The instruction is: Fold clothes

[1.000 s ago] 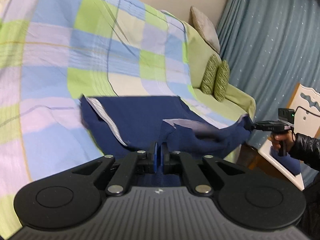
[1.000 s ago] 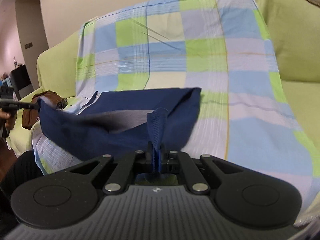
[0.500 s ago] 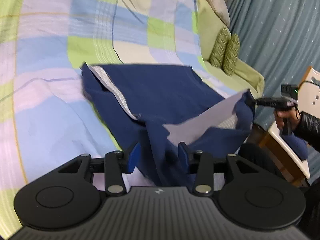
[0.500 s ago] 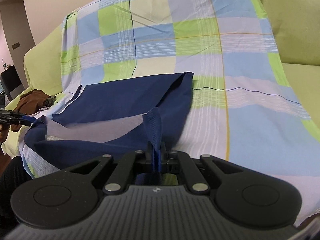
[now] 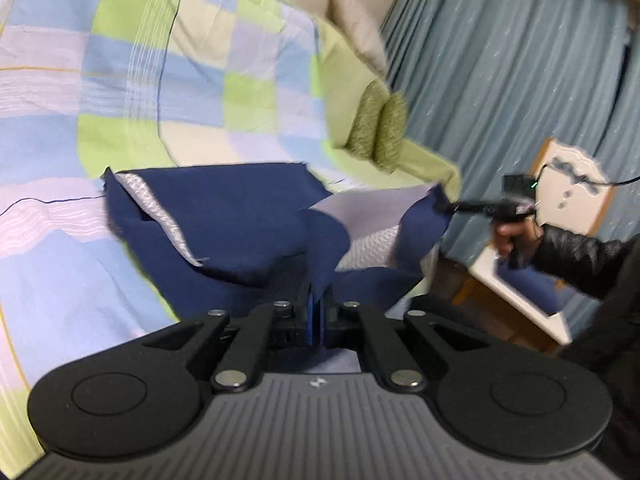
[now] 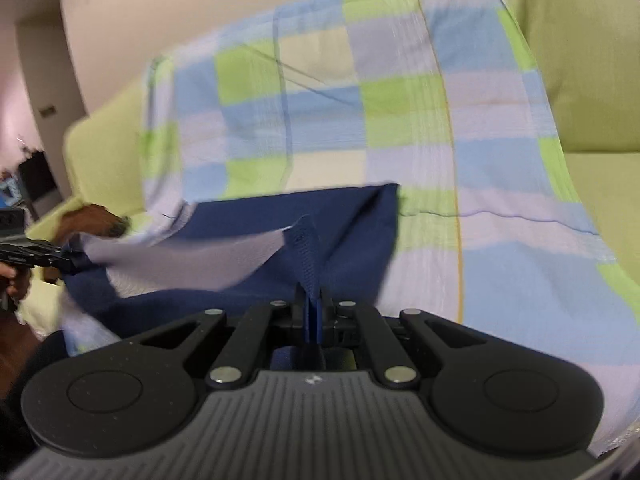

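A navy blue garment [image 5: 240,216] with a pale grey inner side lies on the checked sheet; it also shows in the right wrist view [image 6: 344,220]. My left gripper [image 5: 316,308] is shut on a near corner of the garment. My right gripper [image 6: 312,312] is shut on the other near corner. Both corners are lifted, and the near edge hangs stretched between them with the grey inside [image 6: 192,256] turned up. The right gripper also shows in the left wrist view [image 5: 448,207], and the left gripper in the right wrist view [image 6: 68,258].
A checked blue, green and lilac sheet [image 5: 120,80] covers a green sofa [image 6: 580,80]. Two green cushions [image 5: 376,124] sit at the sofa's end by blue curtains [image 5: 500,80]. A white chair [image 5: 560,208] stands nearby. A brown item [image 6: 92,220] lies on the sofa.
My left gripper opened half a second ago and has shut again on the garment corner. Both grippers have lifted, raising the near edge and turning the grey inside up.
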Tool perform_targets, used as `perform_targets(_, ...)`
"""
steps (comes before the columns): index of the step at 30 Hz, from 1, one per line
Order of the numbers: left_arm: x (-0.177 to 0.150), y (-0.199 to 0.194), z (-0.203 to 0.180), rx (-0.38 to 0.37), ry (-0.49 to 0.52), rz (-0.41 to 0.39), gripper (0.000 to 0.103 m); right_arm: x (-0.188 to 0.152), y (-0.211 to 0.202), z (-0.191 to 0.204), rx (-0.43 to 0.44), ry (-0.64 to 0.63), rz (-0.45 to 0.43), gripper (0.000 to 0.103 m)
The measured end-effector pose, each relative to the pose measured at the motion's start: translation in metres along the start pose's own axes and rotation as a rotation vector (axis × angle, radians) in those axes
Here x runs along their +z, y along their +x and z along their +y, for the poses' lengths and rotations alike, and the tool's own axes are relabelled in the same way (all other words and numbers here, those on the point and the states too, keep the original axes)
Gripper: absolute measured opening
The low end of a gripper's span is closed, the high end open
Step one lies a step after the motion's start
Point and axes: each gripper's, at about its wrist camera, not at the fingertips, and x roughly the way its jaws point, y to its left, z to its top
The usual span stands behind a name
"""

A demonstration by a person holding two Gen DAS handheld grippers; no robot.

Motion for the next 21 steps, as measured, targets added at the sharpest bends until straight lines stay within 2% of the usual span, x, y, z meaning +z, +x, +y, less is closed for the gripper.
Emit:
perform_targets(2, 0.000, 0.003, 0.002, 0.026, -0.009, 0.007, 0.000, -0.013, 0.003, -0.003, -0.028, 0.016, 0.068, 0.002)
perform_targets(4, 0.007, 0.007, 0.007, 0.048, -0.020, -0.005, 0.000, -0.006, 0.008, -0.008, -0.031, 0.032, 0.044, 0.001)
perform_targets(6, 0.030, 0.012, 0.017, 0.079, -0.031, -0.044, 0.000, 0.004, 0.013, -0.012, -0.029, 0.050, 0.006, 0.001)
perform_targets(9, 0.061, 0.020, 0.033, 0.117, -0.043, -0.086, 0.000, 0.044, 0.025, -0.020, -0.016, 0.046, -0.071, 0.001)
perform_targets(10, 0.082, 0.030, 0.047, 0.155, -0.039, -0.099, 0.000, 0.060, 0.034, -0.027, -0.010, 0.044, -0.089, 0.001)
perform_targets(13, 0.105, 0.052, 0.088, 0.218, -0.083, -0.109, 0.000, 0.100, 0.070, -0.049, -0.003, 0.051, -0.119, 0.001)
perform_targets(14, 0.112, 0.060, 0.101, 0.238, -0.098, -0.112, 0.000, 0.106, 0.088, -0.058, -0.007, 0.066, -0.107, 0.001)
perform_targets(16, 0.109, 0.088, 0.136, 0.274, -0.189, -0.038, 0.000, 0.119, 0.125, -0.077, -0.014, 0.095, -0.085, 0.001)
perform_targets(18, 0.096, 0.121, 0.156, 0.303, -0.219, 0.060, 0.000, 0.116, 0.154, -0.088, -0.038, 0.119, -0.016, 0.001)
perform_targets(19, 0.091, 0.128, 0.161, 0.302, -0.226, 0.073, 0.000, 0.105, 0.183, -0.095, -0.057, 0.116, 0.063, 0.001)
perform_targets(21, 0.083, 0.134, 0.169, 0.291, -0.239, 0.065, 0.000, 0.093, 0.206, -0.102, -0.057, 0.116, 0.108, 0.002)
